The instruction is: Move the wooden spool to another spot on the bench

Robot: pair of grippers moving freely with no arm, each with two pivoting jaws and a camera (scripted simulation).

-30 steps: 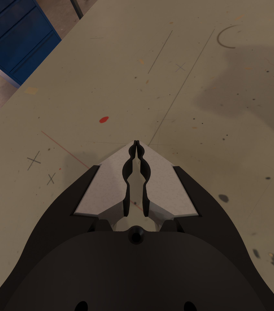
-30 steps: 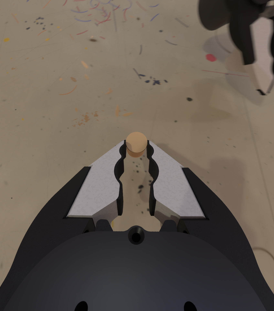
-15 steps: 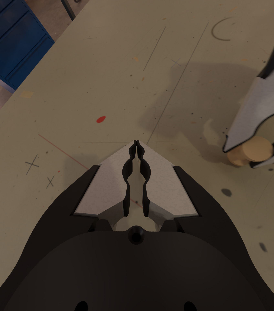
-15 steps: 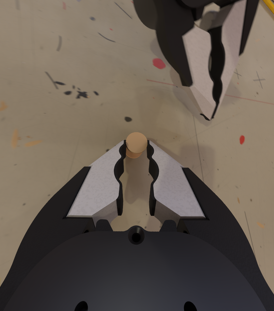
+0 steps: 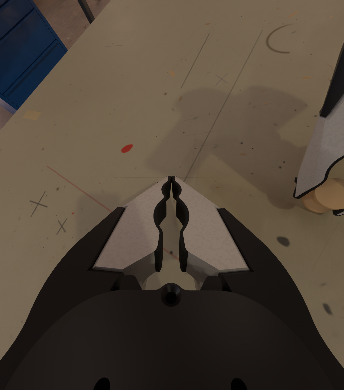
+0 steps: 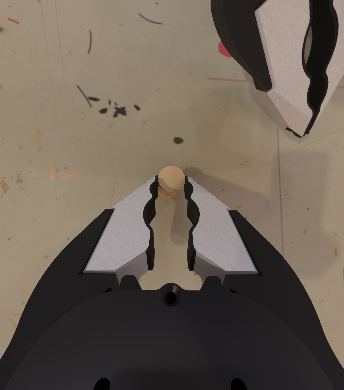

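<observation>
The right claw (image 6: 171,179) is clamped on the wooden spool (image 6: 171,179), its two fingertips pressing the spool's sides at the centre of the right wrist view. The spool stands upright, round top facing the camera, lower flange just showing beneath it. In the left wrist view the same spool (image 5: 329,195) sits at the right edge of the frame, its bottom flange apparently touching or just above the worktop (image 5: 124,95); which of the two cannot be told for sure, though the shadow hugs its base.

The left claw (image 5: 171,178) is empty, its fingers together with only a sliver between the tips, and hangs over a bare patch of worktop in the middle of its own frame, a red paint spot (image 5: 126,148) to its upper left. It also shows in the upper right of the right wrist view (image 6: 306,133), near the spool but apart from it. A blue cabinet (image 5: 14,52) stands beyond the worktop edge in the upper left.

The step in hand looks like setting down at the new spot. Next, the right claw would need to part its fingers and withdraw straight upward, so the upright spool is not tipped.
</observation>
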